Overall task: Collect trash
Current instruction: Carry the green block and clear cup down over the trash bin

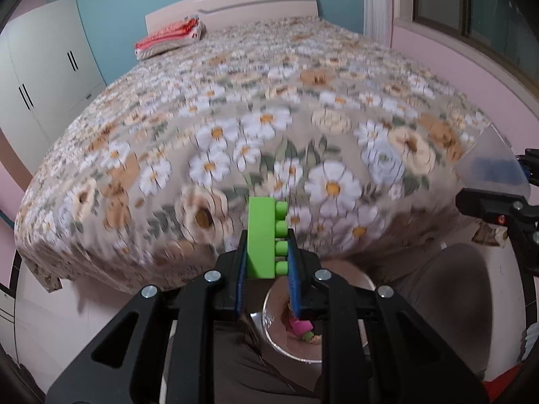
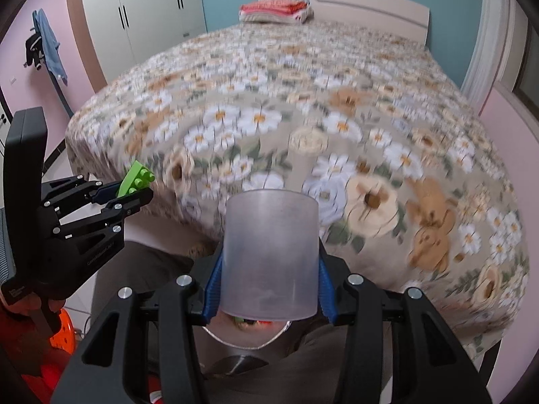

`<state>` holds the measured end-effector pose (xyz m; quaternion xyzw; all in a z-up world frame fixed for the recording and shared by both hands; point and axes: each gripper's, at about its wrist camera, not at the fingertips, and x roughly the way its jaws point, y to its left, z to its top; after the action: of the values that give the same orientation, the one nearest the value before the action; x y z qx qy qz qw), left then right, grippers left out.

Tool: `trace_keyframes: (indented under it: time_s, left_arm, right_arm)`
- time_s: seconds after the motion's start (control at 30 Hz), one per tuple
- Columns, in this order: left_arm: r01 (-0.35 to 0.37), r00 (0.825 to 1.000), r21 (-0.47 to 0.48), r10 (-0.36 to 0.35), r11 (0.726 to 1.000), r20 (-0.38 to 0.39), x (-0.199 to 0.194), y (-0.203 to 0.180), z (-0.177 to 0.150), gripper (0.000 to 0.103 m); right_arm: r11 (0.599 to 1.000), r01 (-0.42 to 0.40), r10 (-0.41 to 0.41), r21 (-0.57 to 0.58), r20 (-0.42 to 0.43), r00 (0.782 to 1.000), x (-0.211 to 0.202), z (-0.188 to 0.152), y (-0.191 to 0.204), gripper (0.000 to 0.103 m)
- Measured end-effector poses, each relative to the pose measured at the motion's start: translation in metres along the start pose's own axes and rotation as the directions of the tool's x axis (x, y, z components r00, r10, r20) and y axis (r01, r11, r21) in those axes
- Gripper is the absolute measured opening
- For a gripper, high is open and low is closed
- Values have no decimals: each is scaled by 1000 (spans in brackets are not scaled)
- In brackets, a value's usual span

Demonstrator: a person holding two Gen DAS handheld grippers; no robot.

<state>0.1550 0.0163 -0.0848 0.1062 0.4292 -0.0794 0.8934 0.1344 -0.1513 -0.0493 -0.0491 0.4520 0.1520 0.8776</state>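
Even indoor light; motion-blurred, fisheye-warped

Each black plastic hand-held gripper [image 1: 266, 262] [image 2: 269, 269] has angular linkage arms, silver round screws and ribbed blue finger pads [image 1: 241, 279].

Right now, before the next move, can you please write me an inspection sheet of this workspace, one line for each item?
Surface: bed with floral daisy-print cover; motion-blurred; nothing loose seen on it.
Job's things: bright green studded plastic building block; translucent grey plastic cup; shiny metal bin below, holding pink and green scraps.
Clutter: folded red and white cloths at the headboard.
Grippers: left gripper shut on the block; right gripper shut on the cup.
Cables: nothing seen.
Surroundings: white wardrobe, blue garment hanging, orange plastic stool.
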Motion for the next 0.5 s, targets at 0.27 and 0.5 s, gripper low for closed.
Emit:
trace_keyframes:
  time_s: [0.27, 0.5]
  left_arm:
    - [0, 994, -13, -2, 1000, -111, 54, -6, -34, 21]
    - [20, 980, -16, -23, 1000, -198, 90, -14, -58, 21]
  right_arm:
    - [999, -31, 35, 29, -114, 993, 55, -38, 2, 49]
    - [998, -28, 39, 57, -215, 976, 102, -69, 3, 49]
